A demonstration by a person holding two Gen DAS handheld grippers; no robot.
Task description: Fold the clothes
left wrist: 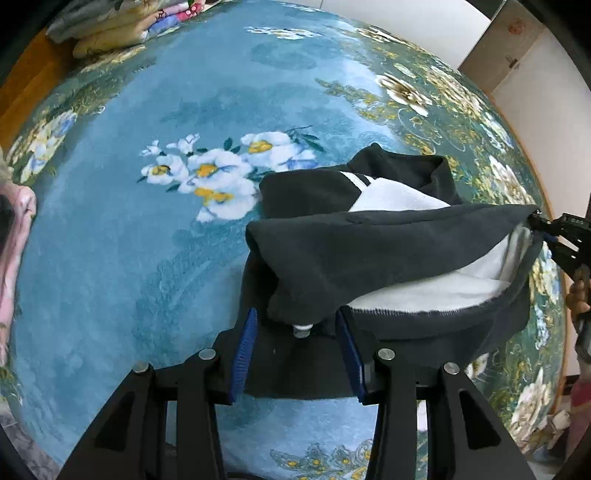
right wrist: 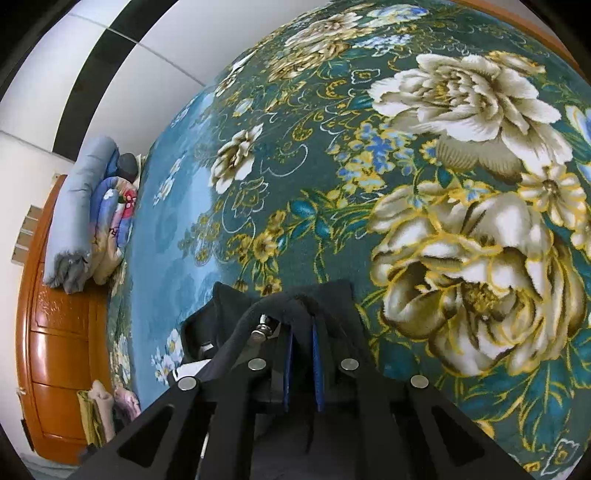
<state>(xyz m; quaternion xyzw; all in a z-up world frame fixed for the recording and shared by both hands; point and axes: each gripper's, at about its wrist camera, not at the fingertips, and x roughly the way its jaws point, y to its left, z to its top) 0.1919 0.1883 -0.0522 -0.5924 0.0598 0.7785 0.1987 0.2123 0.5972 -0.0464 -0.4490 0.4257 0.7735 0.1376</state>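
A dark grey fleece garment with white lining (left wrist: 369, 251) lies partly folded on the blue floral blanket (left wrist: 147, 240). My left gripper (left wrist: 295, 325) is open, its blue-padded fingers (left wrist: 243, 354) standing either side of the garment's near edge, cloth bunched between them. My right gripper (right wrist: 301, 332) is shut on a corner of the garment (right wrist: 295, 299) and holds it up; in the left wrist view it shows at the right (left wrist: 543, 225), pinching the raised corner so the white lining gapes open.
Folded quilts (left wrist: 107, 26) are stacked at the far end of the bed, also in the right wrist view (right wrist: 85, 210). A pink garment (left wrist: 14, 251) lies at the left edge. An orange wooden headboard (right wrist: 55, 350) and white walls border the bed.
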